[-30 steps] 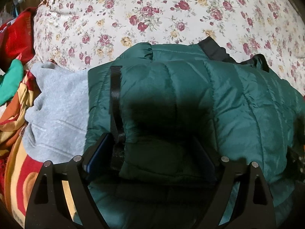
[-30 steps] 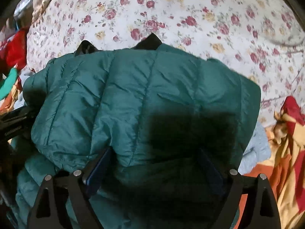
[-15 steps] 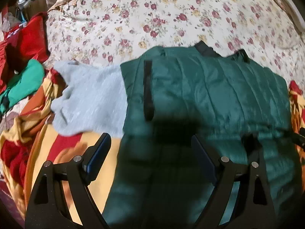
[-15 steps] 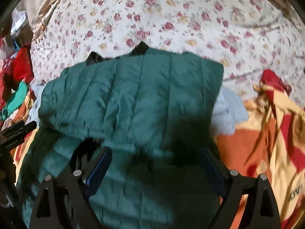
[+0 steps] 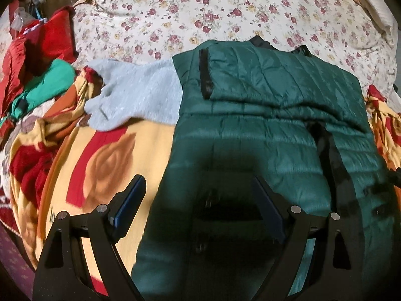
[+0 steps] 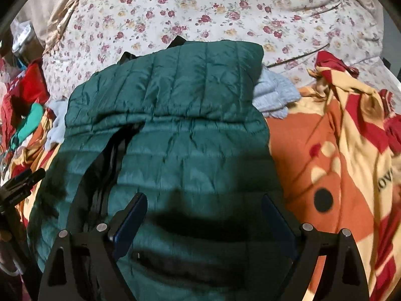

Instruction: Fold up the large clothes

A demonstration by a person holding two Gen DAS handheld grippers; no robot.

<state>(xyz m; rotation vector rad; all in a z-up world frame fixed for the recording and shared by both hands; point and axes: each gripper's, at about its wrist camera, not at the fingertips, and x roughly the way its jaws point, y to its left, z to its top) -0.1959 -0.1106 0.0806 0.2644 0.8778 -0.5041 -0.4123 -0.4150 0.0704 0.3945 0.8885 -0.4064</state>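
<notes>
With the top fold just laid down, I let the green puffer jacket (image 5: 270,135) go.
Left gripper (image 5: 200,210) and right gripper (image 6: 204,219) hang wide and empty; jacket lies at twelve o'clock, ready for the next fold.

The left wrist view looks forward and down between its own fingers (image 5: 130,208) from close above the near end of a green jacket (image 5: 263,135), which fills the centre and right of the frame. The right wrist view faces the same way from close over the jacket (image 6: 190,135), which fills the centre and left. Both share the jacket and the flowered bedspread (image 5: 225,7) across the top.
</notes>
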